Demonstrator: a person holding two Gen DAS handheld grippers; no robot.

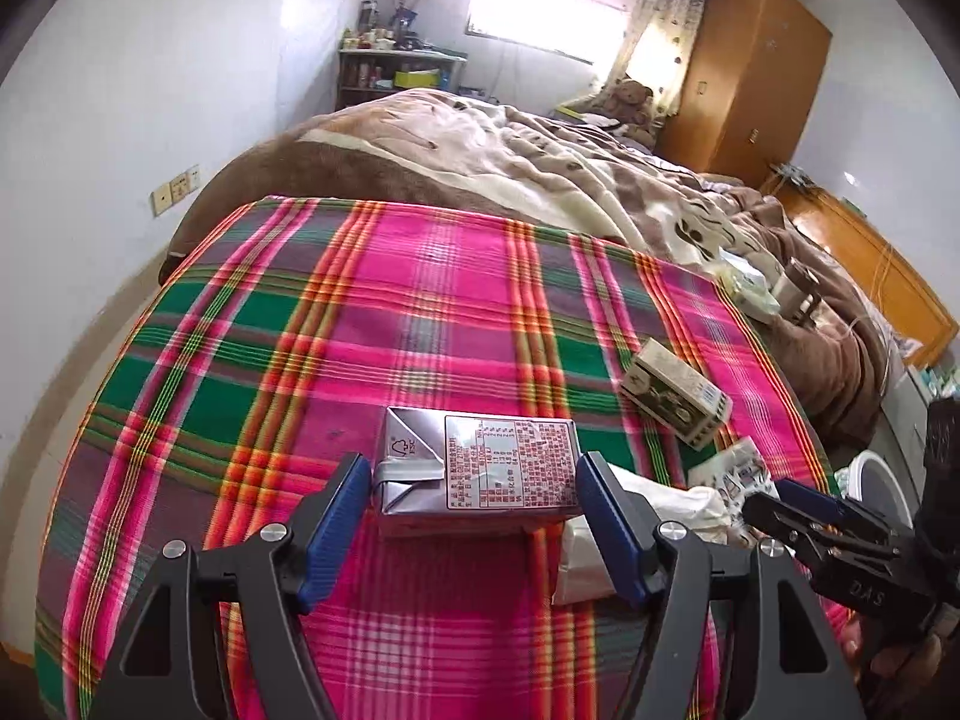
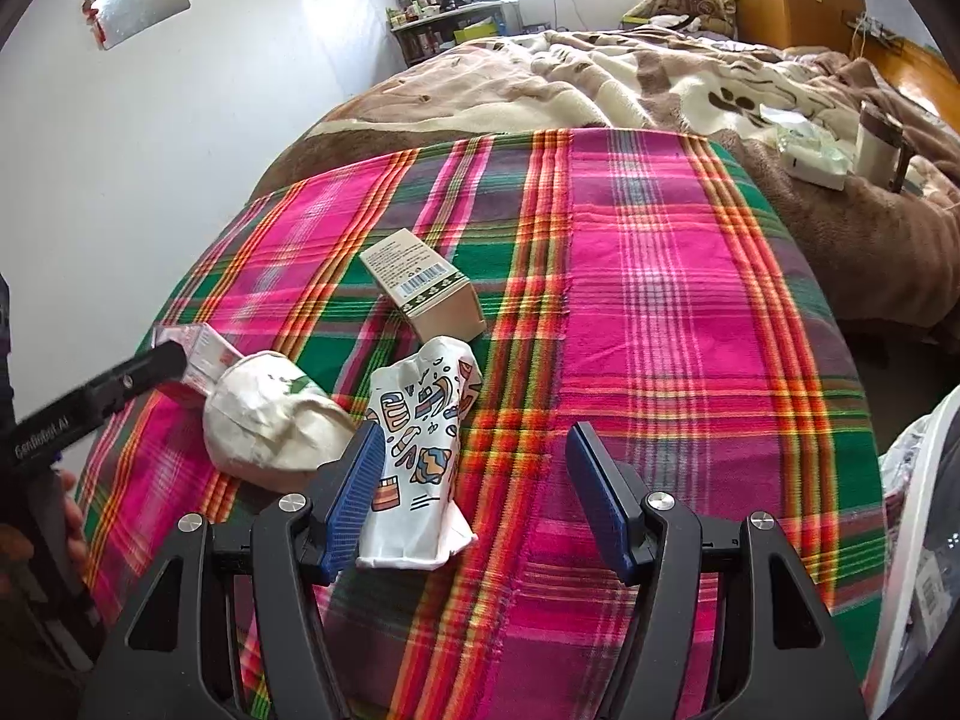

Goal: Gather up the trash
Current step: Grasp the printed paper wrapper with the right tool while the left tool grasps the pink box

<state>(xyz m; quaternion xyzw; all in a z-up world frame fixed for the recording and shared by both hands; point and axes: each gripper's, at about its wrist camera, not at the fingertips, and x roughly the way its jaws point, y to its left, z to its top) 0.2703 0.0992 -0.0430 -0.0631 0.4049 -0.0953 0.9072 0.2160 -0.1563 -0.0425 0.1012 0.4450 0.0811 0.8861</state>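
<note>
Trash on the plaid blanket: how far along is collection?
Done: nothing visibly binned. In hand: left gripper has open jaws straddling the silver carton; right gripper is open around the patterned paper cup, not gripping. Left: crumpled white cup and brown box on the blanket.

You are in a home bedroom. The bed [image 1: 456, 138] fills the middle, spread with a brown and cream blanket [image 2: 600, 78] and a plaid cloth [image 1: 420, 312] at its near end. At the bed's far end a teddy bear [image 1: 633, 97] sits beneath a curtained window [image 1: 540, 18]. Beside the bed's far right corner stands a wooden wardrobe [image 1: 750, 72]; past its far left corner, a cluttered shelf [image 1: 396, 66] (bottles, jars, small boxes). White walls, with sockets [image 1: 177, 189] left of the bed.
</note>
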